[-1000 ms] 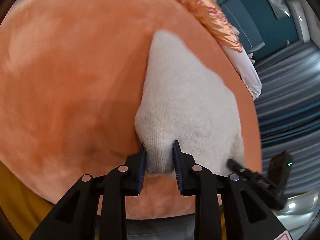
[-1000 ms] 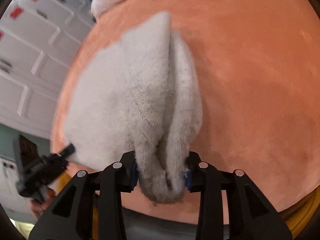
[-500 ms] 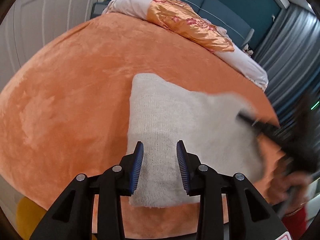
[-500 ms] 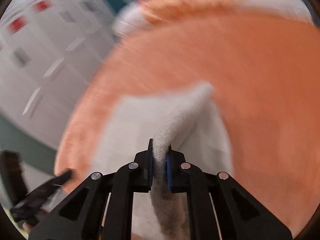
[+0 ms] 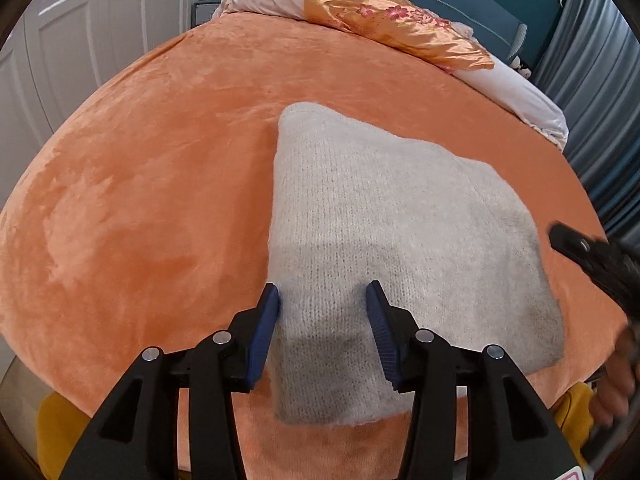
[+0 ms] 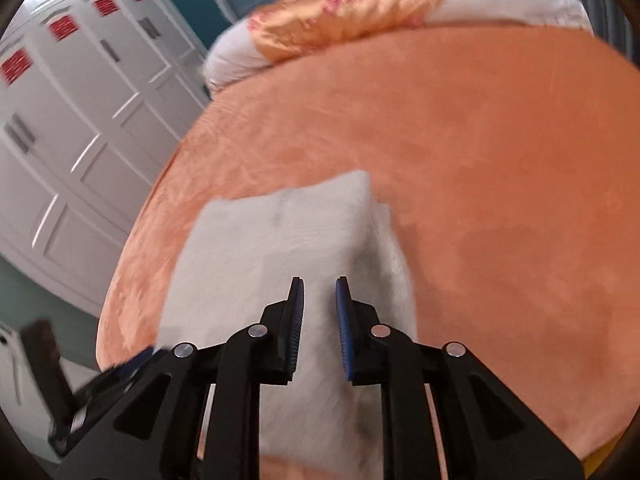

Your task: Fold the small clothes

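Note:
An off-white knit garment (image 5: 400, 208) lies folded flat on the orange plush bed cover (image 5: 140, 200). My left gripper (image 5: 322, 292) hovers over its near left corner. Its jaws are opening, and the pads stand apart with no cloth pressed between them. In the blurred right wrist view the garment (image 6: 272, 240) lies below my right gripper (image 6: 320, 283). Its jaws are opening by a narrow gap with nothing pinched. The right gripper (image 5: 592, 260) also shows at the left wrist view's right edge, with a hand (image 5: 616, 380) below it.
A rolled white quilt with an orange flowered satin cover (image 5: 392, 12) lies along the bed's far edge. White wardrobe doors (image 6: 60, 140) stand to the left, and blue-grey curtains (image 5: 600, 80) hang to the right. Yellow fabric (image 5: 60, 420) shows under the cover's near edge.
Both grippers held bunched folds of the garment's near edge a second ago. They have let go and drawn back, and the garment now lies flat and folded.

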A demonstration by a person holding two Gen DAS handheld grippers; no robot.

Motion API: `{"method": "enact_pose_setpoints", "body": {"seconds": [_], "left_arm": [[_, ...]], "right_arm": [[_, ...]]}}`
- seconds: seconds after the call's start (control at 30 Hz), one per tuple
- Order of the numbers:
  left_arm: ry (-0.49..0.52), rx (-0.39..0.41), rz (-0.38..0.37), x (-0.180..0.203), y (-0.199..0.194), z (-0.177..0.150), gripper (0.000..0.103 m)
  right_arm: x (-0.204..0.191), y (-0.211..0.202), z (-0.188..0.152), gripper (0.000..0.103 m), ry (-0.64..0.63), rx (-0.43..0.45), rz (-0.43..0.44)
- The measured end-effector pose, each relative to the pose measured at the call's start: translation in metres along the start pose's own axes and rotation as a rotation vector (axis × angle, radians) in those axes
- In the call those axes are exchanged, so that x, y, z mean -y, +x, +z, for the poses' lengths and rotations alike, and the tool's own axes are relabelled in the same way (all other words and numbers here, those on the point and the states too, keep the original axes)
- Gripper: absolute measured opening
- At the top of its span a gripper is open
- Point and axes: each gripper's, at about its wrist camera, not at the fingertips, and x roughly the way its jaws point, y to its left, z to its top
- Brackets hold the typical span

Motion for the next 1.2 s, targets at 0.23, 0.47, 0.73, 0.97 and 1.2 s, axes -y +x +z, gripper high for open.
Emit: {"method": "enact_pose_setpoints", "body": {"seconds": [0.23, 0.47, 0.73, 0.97, 1.2], "left_arm": [[0.024, -0.008, 0.055, 0.012, -0.009, -0.007, 0.052], [0.032, -0.015, 0.11, 0.023, -0.018, -0.026, 0.059], [0.1, 0.004, 0.181, 0.045, -0.022, -0.058, 0.067], [0.105, -0.027, 0.208, 0.049, -0.007, -0.089, 0.069], [0.119, -0.026, 0.216, 0.05, 0.007, -0.112, 0.069]], "right_arm": [[0.003, 0.023, -0.021, 0.016, -0.036, -0.093, -0.124], [-0.022, -0.011, -0.042, 0.022, -0.115, -0.021, -0.176], [-0.024, -0.013, -0.085, 0.033, -0.111, -0.021, -0.226], [-0.018, -0.007, -0.124, 0.04, -0.105, -0.025, -0.276], [-0.011, 0.004, -0.135, 0.049, -0.092, -0.036, -0.308]]}}
